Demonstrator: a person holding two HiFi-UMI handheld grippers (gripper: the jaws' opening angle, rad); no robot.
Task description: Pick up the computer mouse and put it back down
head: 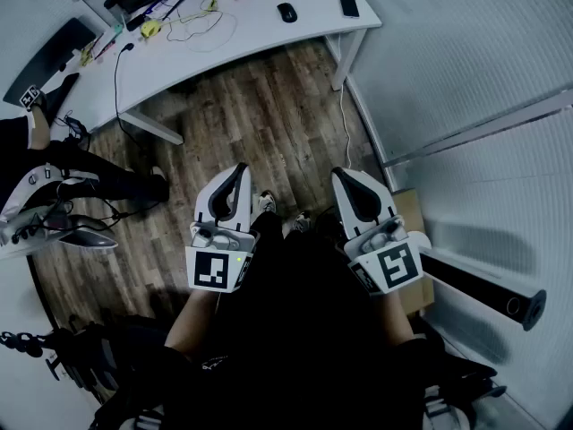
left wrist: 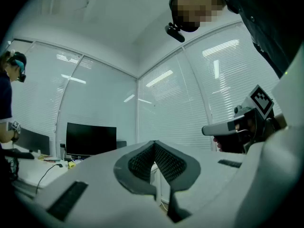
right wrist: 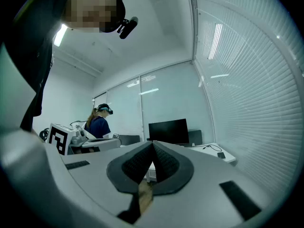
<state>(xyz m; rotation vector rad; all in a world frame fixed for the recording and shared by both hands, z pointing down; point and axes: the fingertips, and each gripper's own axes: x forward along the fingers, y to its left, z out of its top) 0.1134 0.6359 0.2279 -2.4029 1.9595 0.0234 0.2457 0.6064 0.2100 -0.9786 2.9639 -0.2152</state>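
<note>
Asker: Mouse hunt! Is the mouse point(head: 286, 12) in one of your claws?

Looker: No. It lies on the white desk point(head: 269, 47), out in front of you and well apart from both claws. A black phone point(head: 349, 5) lies near it, on its right.

Asker: What is your left claw point(head: 240, 170) doing?

Looker: You hold it up in front of your body, pointing flat toward the desk. In the left gripper view its two jaws press together at the tips. Nothing sits between them.

Asker: And your right claw point(head: 341, 176)?

Looker: It is the same. It hangs beside the left one, a little apart, and points the same way. Its jaws are together too, with nothing in them.

Asker: What is under your claws?

Looker: Brown wood floor point(head: 260, 124). Your shoes point(head: 266, 202) peek out between the two claws.

Asker: What else is on the desk?

Looker: Thin cables point(head: 201, 25) lie in loops to the left of the mouse. The right gripper view shows a dark monitor point(right wrist: 168, 131) at the back.

Asker: Is someone else in the room?

Looker: Yes. Another person point(right wrist: 99, 122) in a dark top stands off to your left. A brown box point(head: 410, 209) sits on the floor just to the right of your right claw, near the wall.
</note>
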